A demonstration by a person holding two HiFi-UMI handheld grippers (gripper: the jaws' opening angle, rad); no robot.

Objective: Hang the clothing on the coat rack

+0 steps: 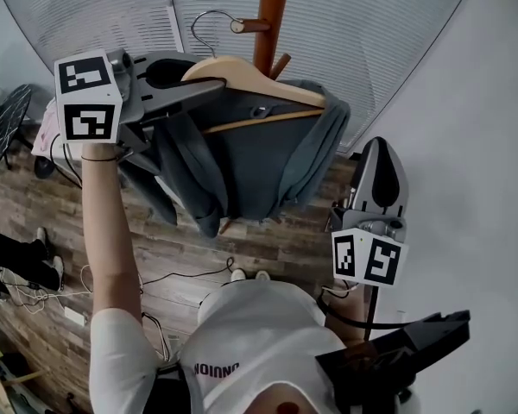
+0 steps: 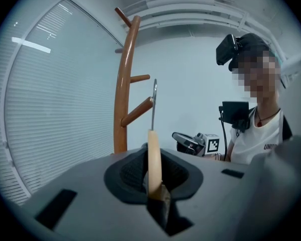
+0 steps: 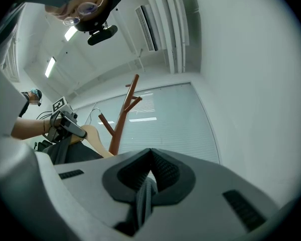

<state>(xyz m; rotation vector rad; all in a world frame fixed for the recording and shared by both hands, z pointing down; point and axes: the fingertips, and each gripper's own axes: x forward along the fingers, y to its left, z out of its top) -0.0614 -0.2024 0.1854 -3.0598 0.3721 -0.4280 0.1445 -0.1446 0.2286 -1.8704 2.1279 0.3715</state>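
A grey jacket (image 1: 250,162) hangs on a wooden hanger (image 1: 250,80) held high in front of the brown coat rack (image 1: 270,15). My left gripper (image 1: 194,86) is shut on the hanger's left shoulder; the wood stands between its jaws (image 2: 154,164). The hanger's metal hook (image 1: 209,17) sits right at the tip of a rack peg (image 1: 246,26); in the left gripper view the hook (image 2: 154,97) meets the peg (image 2: 138,112), and I cannot tell whether it rests on it. My right gripper (image 1: 379,172) is lower right, shut and empty (image 3: 148,185).
Closed window blinds (image 1: 112,11) curve behind the rack, and a plain wall (image 1: 475,145) rises at the right. The wooden floor (image 1: 164,257) carries cables and a fan (image 1: 4,128) at the left. The rack (image 3: 121,119) has further pegs higher up.
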